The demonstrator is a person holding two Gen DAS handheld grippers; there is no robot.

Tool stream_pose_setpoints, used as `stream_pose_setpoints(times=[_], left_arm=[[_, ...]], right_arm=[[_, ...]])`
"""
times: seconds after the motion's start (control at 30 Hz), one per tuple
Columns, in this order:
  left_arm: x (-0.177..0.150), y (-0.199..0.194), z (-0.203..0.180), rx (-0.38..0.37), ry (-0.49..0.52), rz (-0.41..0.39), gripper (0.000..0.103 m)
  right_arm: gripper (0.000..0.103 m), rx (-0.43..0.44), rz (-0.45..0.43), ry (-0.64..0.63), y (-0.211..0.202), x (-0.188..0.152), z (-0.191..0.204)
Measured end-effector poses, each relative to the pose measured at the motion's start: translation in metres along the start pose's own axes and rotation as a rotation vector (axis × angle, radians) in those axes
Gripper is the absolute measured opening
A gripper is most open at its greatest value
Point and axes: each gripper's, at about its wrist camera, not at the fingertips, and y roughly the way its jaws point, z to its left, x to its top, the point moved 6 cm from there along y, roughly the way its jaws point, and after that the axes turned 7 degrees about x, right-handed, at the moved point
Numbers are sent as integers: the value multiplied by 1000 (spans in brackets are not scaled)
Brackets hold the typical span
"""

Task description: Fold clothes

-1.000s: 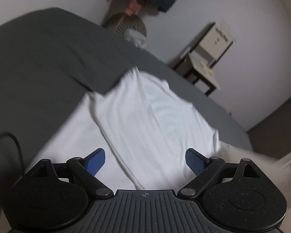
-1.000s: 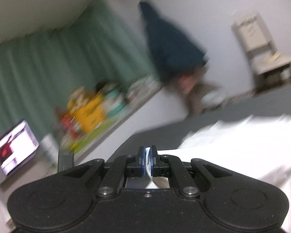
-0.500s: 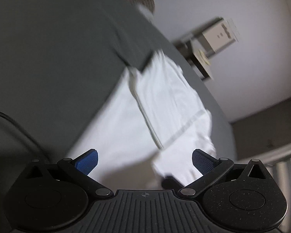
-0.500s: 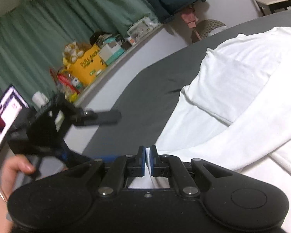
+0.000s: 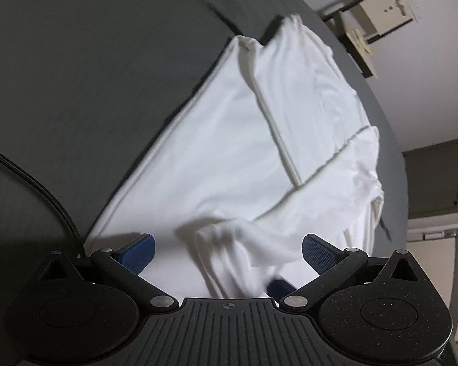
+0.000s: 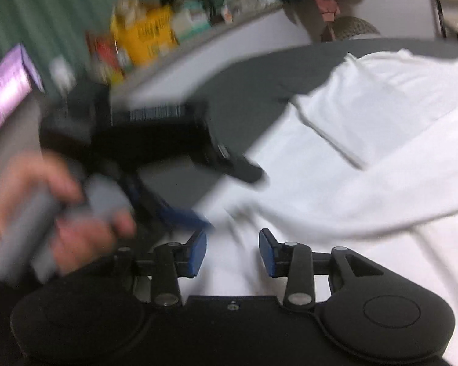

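— White cotton shirt: where?
— Spread on the dark grey bed cover, its bunched fold at six o'clock.
— Right gripper?
— Clamped on cloth half a second ago; now parted, empty.
— Left gripper?
— Still wide apart, gripping nothing.

Dim, cool indoor light. The left wrist view is fairly sharp, with fisheye bending at its dark corners and a soft shadow on the white cotton garment. The right wrist view is heavily motion-blurred, especially the person's hand.
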Motion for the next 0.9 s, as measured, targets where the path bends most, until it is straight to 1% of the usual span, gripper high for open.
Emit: stream_pose_setpoints(times=[0.03,0.1,0.13,0.2,0.27,0.37,0.43,0.47,0.5,0.53,0.57,0.6,0.67,0.7,0.73,0.77,0.8,0.87,0.9], left_arm=[[0,0,1,17,6,-8,103],[1,1,-3,36,29,-23,102],[2,3,-5,44,43,-29,102],[1,6,-6,77,64,-25,92],[-1,8,-6,121,82,-10,85],[-2,8,-10,152,115,-14,84],[-3,8,-12,170,135,-17,84],[-3,8,-12,169,139,-18,81],[-3,8,-13,168,142,-18,71],[-3,8,-13,168,144,-19,66],[-2,8,-13,167,140,-18,57],[-2,8,-11,159,133,-14,48],[-2,8,-9,136,117,-7,42],[-2,8,-9,119,109,-5,37],[-3,8,-9,103,103,-4,33],[-3,8,-9,91,100,-6,28],[-3,7,-10,78,97,-8,17],[-3,4,-14,32,97,-19,8],[-4,-1,-17,9,105,-38,8]], right_arm=[[38,-53,40,-50,-4,-6,-1],[37,-105,80,-131,-9,-16,-1],[37,-103,77,-154,-11,-20,1],[37,-102,63,-222,-12,-25,10],[37,-144,70,-336,1,-28,21],[37,-213,79,-471,15,-36,36],[37,-249,78,-536,23,-37,43],[37,-261,79,-564,27,-37,46],[37,-259,88,-580,30,-39,48],[37,-265,99,-595,34,-41,49],[36,-272,110,-609,38,-44,50],[33,-296,107,-625,41,-46,50],[27,-322,84,-640,40,-49,49],[19,-321,75,-630,38,-49,49],[14,-321,67,-619,37,-48,49],[13,-319,59,-607,34,-46,48],[11,-317,51,-596,31,-45,48],[10,-320,25,-576,23,-41,47],[10,-325,9,-566,17,-37,47]])
